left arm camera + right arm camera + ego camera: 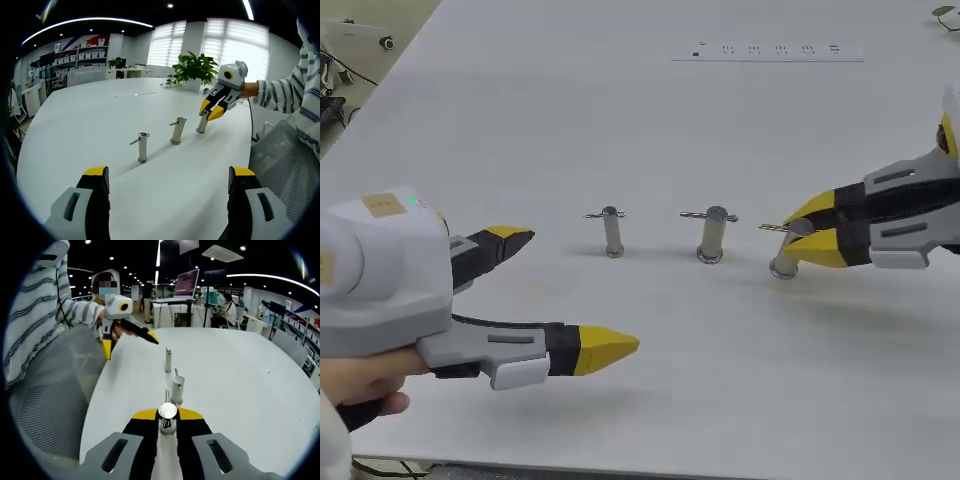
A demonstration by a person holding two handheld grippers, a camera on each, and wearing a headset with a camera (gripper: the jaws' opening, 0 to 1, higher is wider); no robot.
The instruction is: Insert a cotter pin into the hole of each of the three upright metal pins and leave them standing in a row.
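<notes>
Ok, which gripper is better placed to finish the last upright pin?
Right. The right gripper is shut around the top of the third metal pin, where a cotter pin sticks out. The left gripper is open and apart from the row; the middle pin and far-end pin already carry theirs.

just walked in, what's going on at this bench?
A person is working on three upright metal pins on a white table with two handheld grippers. The right gripper is closed on the head of the rightmost pin, where a cotter pin sticks out sideways; I cannot tell if it is fully through. The left pin and middle pin each have one through the top. The left gripper hovers open, holding nothing.
</notes>
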